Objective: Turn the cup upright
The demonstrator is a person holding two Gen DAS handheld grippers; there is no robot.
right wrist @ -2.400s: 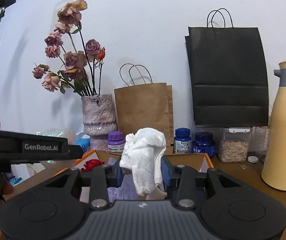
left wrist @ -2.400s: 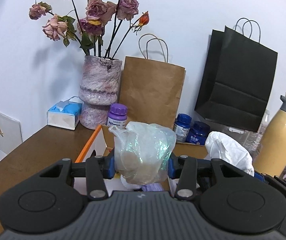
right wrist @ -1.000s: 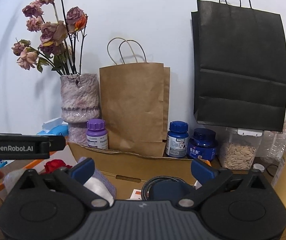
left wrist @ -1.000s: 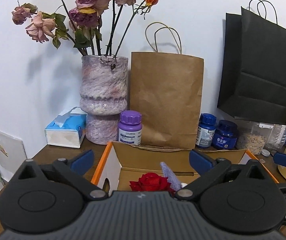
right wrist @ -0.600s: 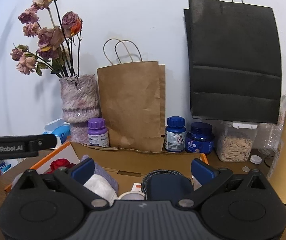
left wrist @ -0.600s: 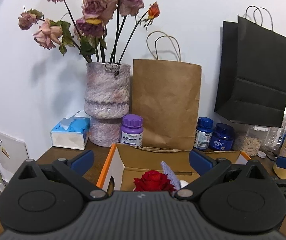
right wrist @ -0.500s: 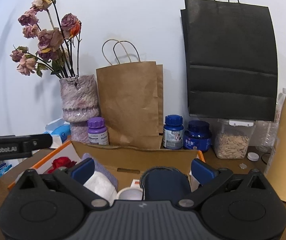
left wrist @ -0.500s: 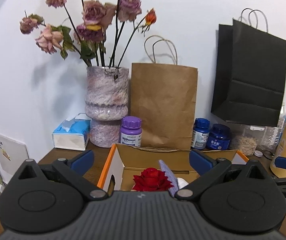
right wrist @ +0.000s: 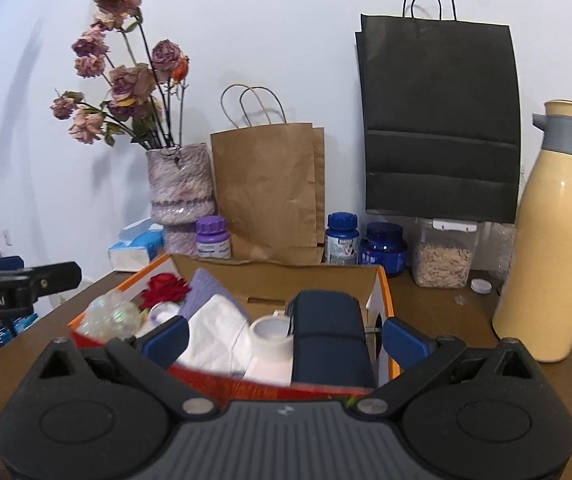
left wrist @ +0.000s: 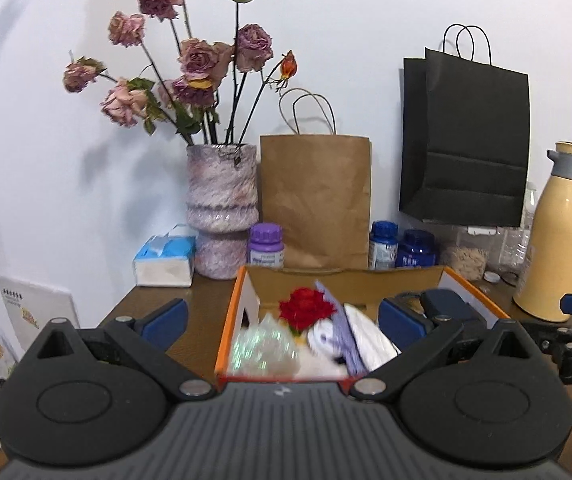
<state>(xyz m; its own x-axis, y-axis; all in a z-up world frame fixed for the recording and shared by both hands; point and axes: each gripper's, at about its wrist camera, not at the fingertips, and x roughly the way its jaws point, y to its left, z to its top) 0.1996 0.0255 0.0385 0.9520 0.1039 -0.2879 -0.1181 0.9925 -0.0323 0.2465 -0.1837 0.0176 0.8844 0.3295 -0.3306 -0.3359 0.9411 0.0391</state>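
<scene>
Nearest: left gripper (left wrist: 282, 316), jaws spread wide, nothing held. Right gripper (right wrist: 286, 336), likewise wide apart and empty.

Just beyond: orange-edged cardboard box (right wrist: 385, 280), packed with a tape roll (right wrist: 272, 330), white wrapping and a red rose (right wrist: 164, 284).

Cup: not identified with certainty. Likeliest candidate a dark blue cylinder (right wrist: 329, 336) lying on its side at the box's right end. Probably rigid, light and smooth-walled, so apt to slip; best gripped across the mid-body.

Farthest: brown paper bag (right wrist: 270, 196), against the wall.

You've let go of both bundles: the iridescent plastic wrap (left wrist: 264, 346) and white crumpled cloth (right wrist: 216, 338) now lie in the orange-edged cardboard box (right wrist: 385, 300) (both fingers spread wide).
</scene>
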